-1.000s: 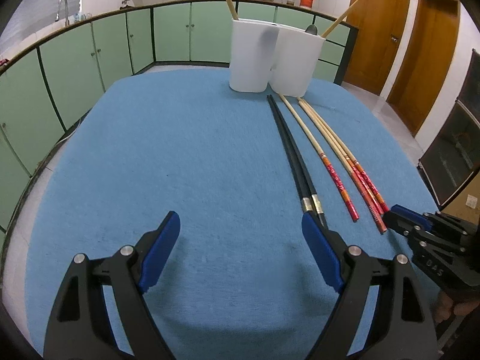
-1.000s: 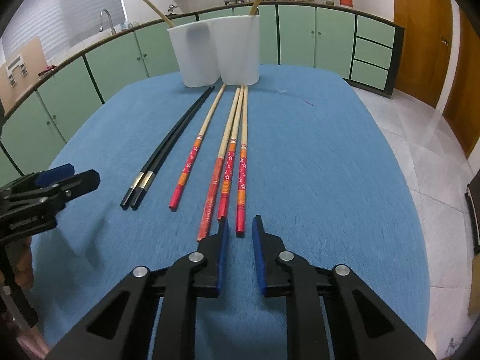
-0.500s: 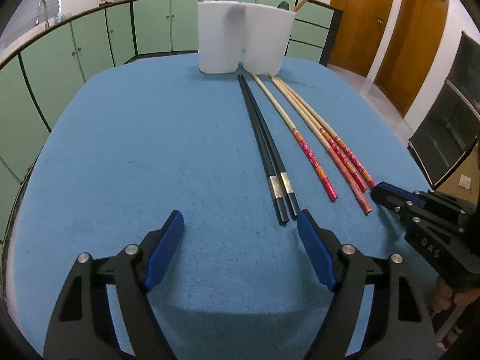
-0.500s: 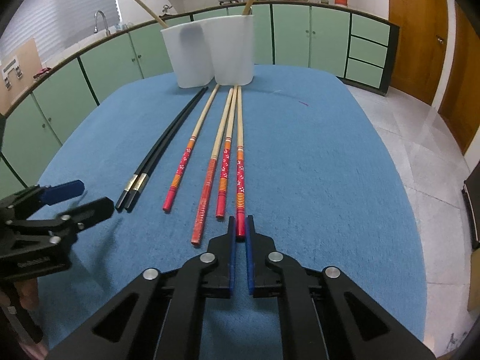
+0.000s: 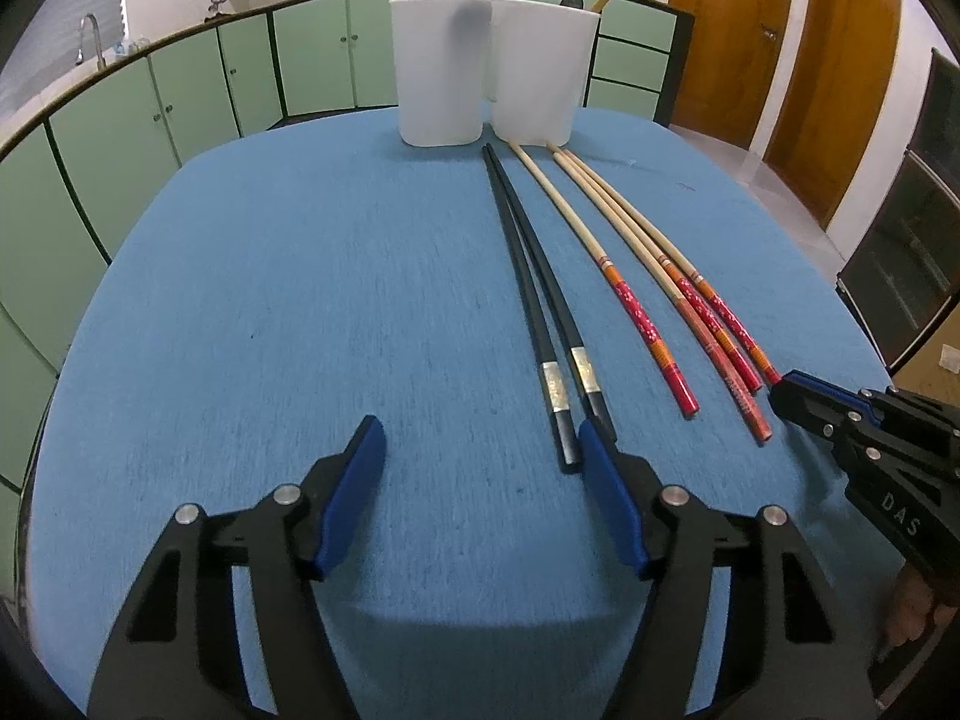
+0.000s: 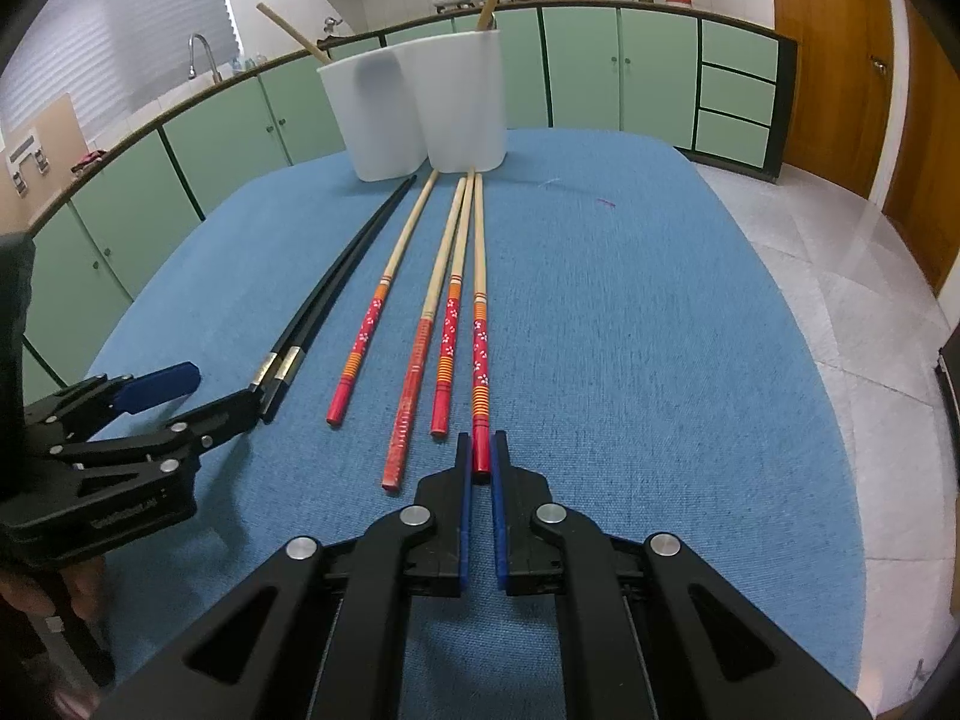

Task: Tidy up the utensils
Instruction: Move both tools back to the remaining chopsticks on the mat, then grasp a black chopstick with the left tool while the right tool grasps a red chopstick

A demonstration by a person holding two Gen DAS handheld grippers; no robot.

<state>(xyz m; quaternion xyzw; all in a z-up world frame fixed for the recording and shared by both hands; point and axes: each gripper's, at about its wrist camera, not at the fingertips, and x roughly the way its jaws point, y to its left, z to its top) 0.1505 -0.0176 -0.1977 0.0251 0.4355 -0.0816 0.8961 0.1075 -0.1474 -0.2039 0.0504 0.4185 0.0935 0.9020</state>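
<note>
Two black chopsticks (image 5: pixel 534 300) and several red-handled bamboo chopsticks (image 5: pixel 636 276) lie side by side on the blue table, tips toward two white cups (image 5: pixel 441 69). My left gripper (image 5: pixel 480 450) is open; its right finger touches the near end of the black pair. My right gripper (image 6: pixel 480 462) is nearly closed around the red end of the rightmost bamboo chopstick (image 6: pixel 479 324), a thin gap showing on each side. The black pair (image 6: pixel 336 282) and the cups (image 6: pixel 462 102) also show in the right wrist view. Each cup holds a bamboo stick.
The blue cloth-covered table (image 5: pixel 300 300) has a rounded edge. Green cabinets (image 5: pixel 180 108) ring the room and wooden doors (image 5: pixel 738 30) stand at the right. The right gripper (image 5: pixel 786 399) shows in the left wrist view; the left gripper (image 6: pixel 204 393) shows in the right wrist view.
Both grippers moved forward toward the chopstick ends. The right gripper's jaws narrowed from a small gap to closing around the rightmost bamboo chopstick's red end. The left gripper stayed open.
</note>
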